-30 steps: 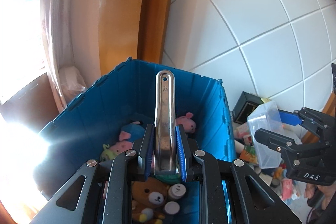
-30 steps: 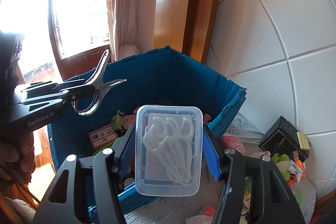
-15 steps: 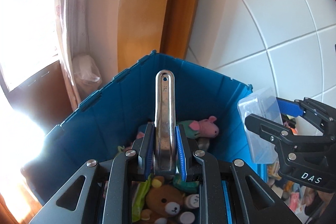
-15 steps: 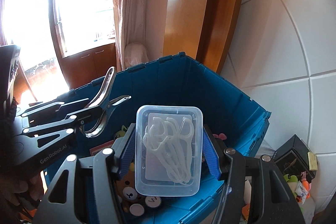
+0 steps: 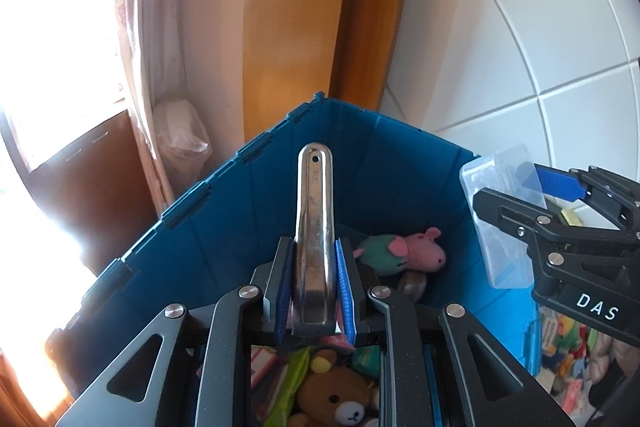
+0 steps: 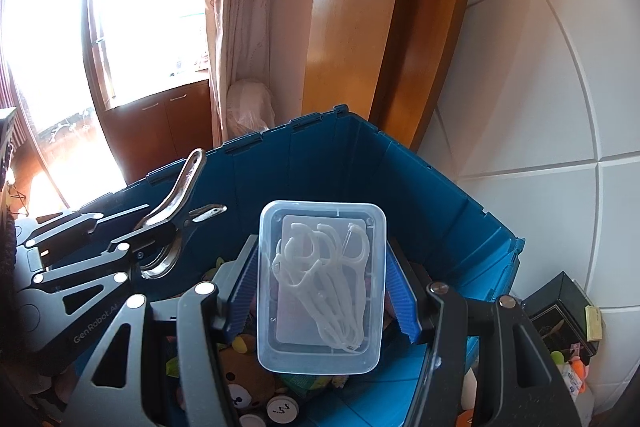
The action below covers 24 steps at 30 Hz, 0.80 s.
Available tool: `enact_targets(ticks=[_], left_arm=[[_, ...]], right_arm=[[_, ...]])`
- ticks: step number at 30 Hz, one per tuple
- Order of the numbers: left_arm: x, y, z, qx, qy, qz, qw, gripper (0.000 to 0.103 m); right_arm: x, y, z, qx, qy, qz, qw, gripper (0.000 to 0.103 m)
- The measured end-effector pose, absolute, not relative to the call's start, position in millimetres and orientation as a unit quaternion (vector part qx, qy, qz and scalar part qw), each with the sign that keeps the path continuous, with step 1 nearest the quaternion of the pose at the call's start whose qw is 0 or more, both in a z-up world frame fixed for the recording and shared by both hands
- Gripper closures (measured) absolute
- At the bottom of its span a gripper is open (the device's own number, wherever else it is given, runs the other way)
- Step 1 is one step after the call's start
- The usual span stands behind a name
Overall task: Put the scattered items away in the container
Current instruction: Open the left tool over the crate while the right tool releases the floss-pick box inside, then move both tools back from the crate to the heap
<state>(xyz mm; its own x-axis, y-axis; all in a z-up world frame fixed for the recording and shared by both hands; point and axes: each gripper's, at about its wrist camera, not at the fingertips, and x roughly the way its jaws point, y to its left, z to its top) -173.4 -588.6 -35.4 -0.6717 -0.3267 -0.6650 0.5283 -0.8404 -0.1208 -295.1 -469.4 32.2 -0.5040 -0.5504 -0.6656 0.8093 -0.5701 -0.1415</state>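
A blue plastic crate stands against the tiled wall; it also shows in the right wrist view. My left gripper is shut on a large steel clip and holds it above the crate's inside; the clip also shows in the right wrist view. My right gripper is shut on a clear plastic box of white floss picks, held over the crate's right part. That box also shows in the left wrist view. A brown bear plush and a pink pig plush lie in the crate.
A wooden door frame and a curtain stand behind the crate. A black box and several small colourful items lie on the floor to the right of the crate. A white bagged bin stands behind it.
Both grippers have moved forward and over the crate with their loads. The floss box went from outside the crate's right side to above its inside. Neither grip changed.
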Motion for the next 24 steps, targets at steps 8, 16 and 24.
enact_targets(ticks=[8, 16, 24], left_arm=[[-169.8, -605.8, -31.6, 0.311, 0.169, -0.896, 0.268, 0.008], [-164.2, -593.1, -27.4, 0.313, 0.163, -0.896, 0.270, 0.008], [-151.6, -578.0, -18.9, 0.308, 0.151, -0.899, 0.272, 0.008]], right_arm=[[-299.5, -466.0, 34.8, 0.280, 0.226, -0.846, 0.392, 0.005], [-292.1, -459.1, 34.7, 0.286, 0.222, -0.842, 0.399, 0.005], [-283.2, -439.7, 39.2, 0.284, 0.209, -0.847, 0.398, 0.005]])
